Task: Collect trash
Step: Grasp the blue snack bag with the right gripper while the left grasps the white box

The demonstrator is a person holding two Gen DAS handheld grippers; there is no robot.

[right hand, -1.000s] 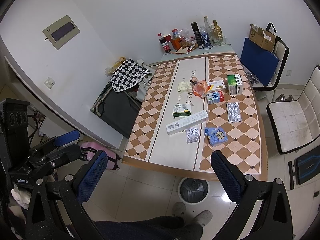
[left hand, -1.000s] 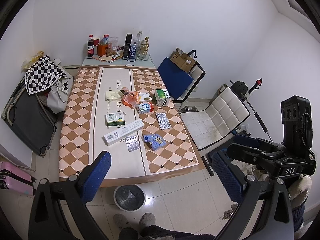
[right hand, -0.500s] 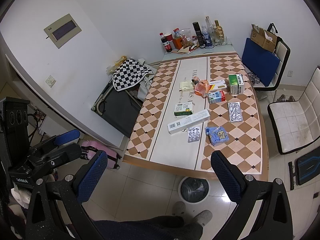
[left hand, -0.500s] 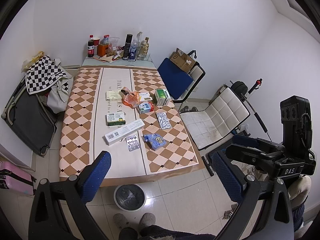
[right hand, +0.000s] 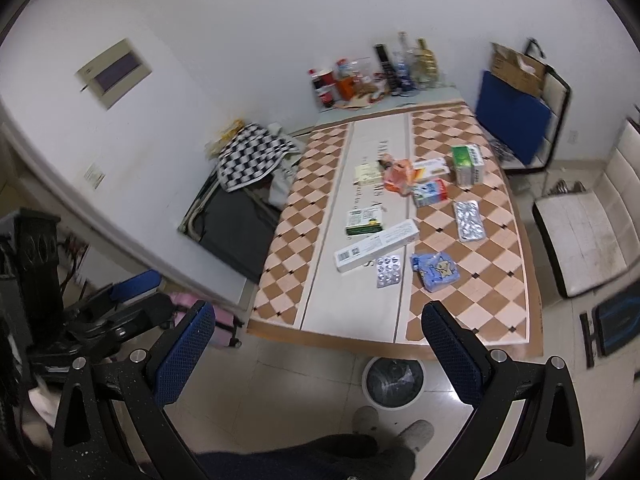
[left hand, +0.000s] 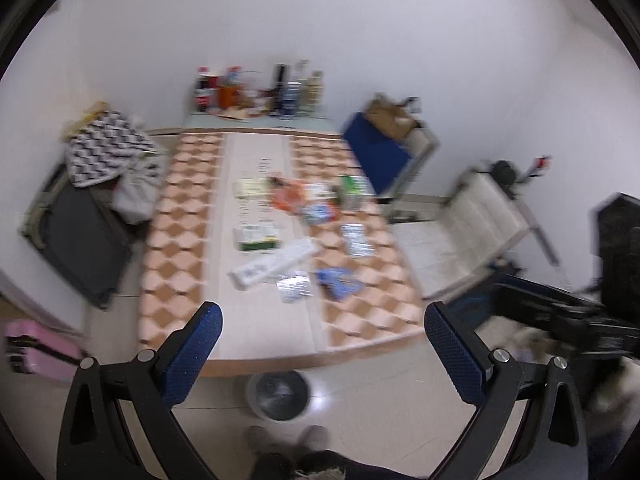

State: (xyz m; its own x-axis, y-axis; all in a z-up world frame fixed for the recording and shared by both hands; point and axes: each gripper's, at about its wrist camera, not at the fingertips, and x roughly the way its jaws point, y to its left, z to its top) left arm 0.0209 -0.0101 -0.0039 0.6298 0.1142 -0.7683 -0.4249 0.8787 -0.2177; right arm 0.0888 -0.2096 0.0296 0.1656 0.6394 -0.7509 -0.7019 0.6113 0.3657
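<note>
Left wrist view motion-blurred; right sharper, evenly lit.

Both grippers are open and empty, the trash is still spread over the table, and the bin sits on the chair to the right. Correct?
Not quite. The bin stands on the floor at the near end of the table, not on a chair; the right wrist view shows it. The rest holds: the left gripper and right gripper are open and empty, and the blister pack and boxes lie on the table.

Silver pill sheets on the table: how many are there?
2. One pill sheet lies near the front beside the long white box; the other pill sheet lies further right, on the checkered border. Others may be hidden.
</note>
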